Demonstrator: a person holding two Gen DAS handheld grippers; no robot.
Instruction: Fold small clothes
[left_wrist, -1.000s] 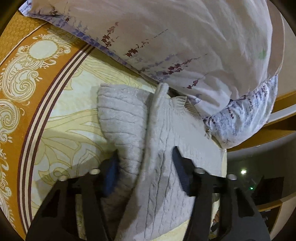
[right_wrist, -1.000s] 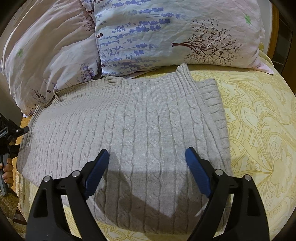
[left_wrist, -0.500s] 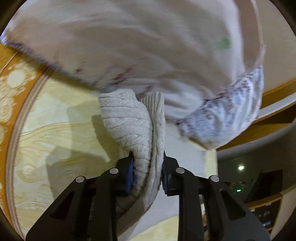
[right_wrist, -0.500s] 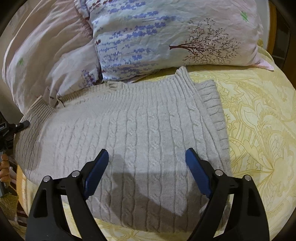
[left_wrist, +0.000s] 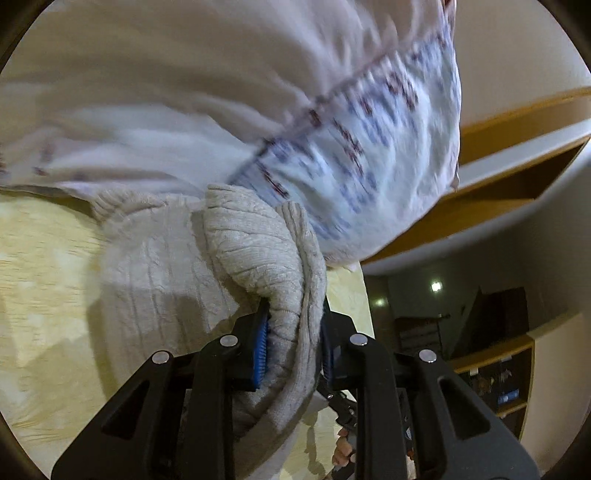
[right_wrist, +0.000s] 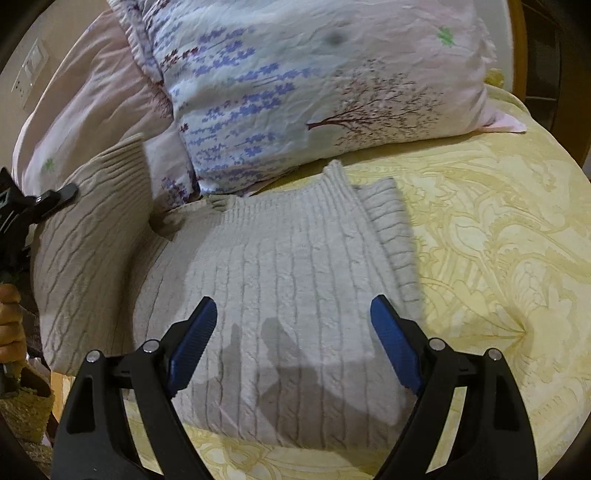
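Left wrist: left hand-held gripper (left_wrist: 293, 341) pinching sweater (left_wrist: 258, 251) edge | right hand-held gripper (right_wrist: 293, 334) spread above sweater, bedspread (right_wrist: 498, 258) bare alongside

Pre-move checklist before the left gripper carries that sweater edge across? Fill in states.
1. Left gripper shut on the sweater edge: ok, knit bunched between the blue pads.
2. Gripped edge lifted off the bedspread: ok, it stands raised at the left of the right wrist view.
3. Right gripper open and holding nothing: ok, jaws wide above the sweater body.
4. Far side of the sweater already folded in: ok, sleeve lies tucked along the edge.
5. Pillows clear of the fold path: not ok, the raised edge sits against them.
6. Number of layers pinched: cannot tell.
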